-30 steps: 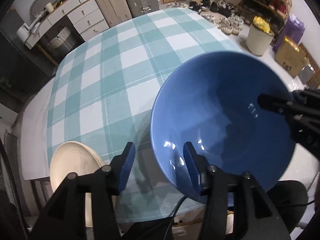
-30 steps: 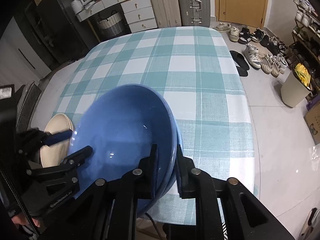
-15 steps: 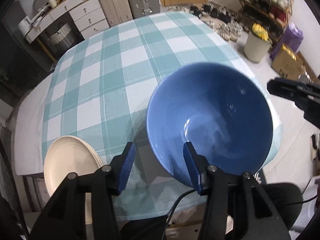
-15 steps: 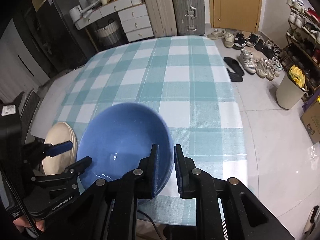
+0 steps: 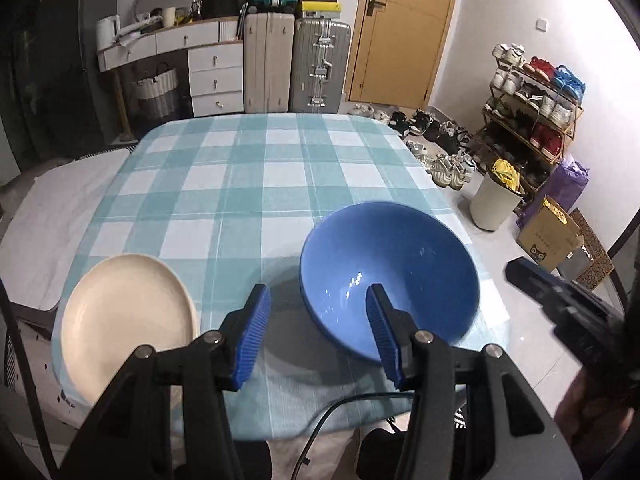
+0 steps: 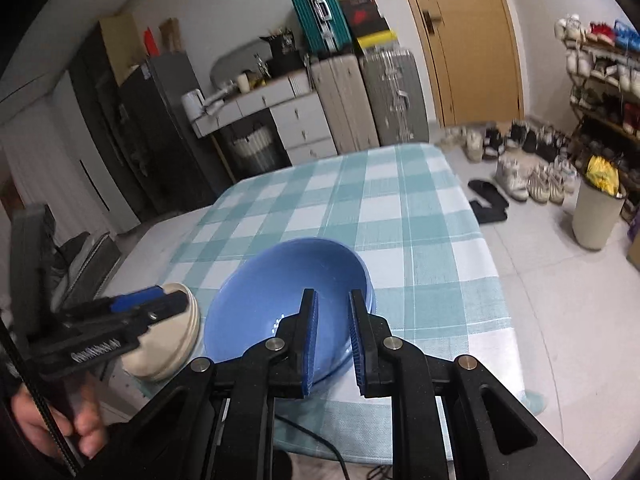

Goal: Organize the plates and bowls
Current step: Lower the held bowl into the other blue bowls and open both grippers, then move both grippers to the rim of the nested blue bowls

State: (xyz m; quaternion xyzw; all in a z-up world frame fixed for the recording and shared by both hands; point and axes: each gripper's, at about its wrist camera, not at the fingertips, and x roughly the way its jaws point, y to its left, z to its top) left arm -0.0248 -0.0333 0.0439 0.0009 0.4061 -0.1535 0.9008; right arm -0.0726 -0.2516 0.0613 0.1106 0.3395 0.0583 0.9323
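Left wrist: my left gripper [image 5: 318, 334] tilts down over the desk [image 5: 256, 184], fingers half open, empty; blue bowl [image 5: 390, 280] beside cream plates [image 5: 128, 320]. Right wrist: right gripper [image 6: 333, 342] angled down, fingers narrow, gripping nothing, bowl rim behind them.

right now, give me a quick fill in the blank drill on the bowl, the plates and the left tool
1. The bowl is ___ in colour.
2. In the left wrist view, the cream plates lie to the bowl's ___.
3. The left tool is open and holds ___.
Missing words: blue; left; nothing.
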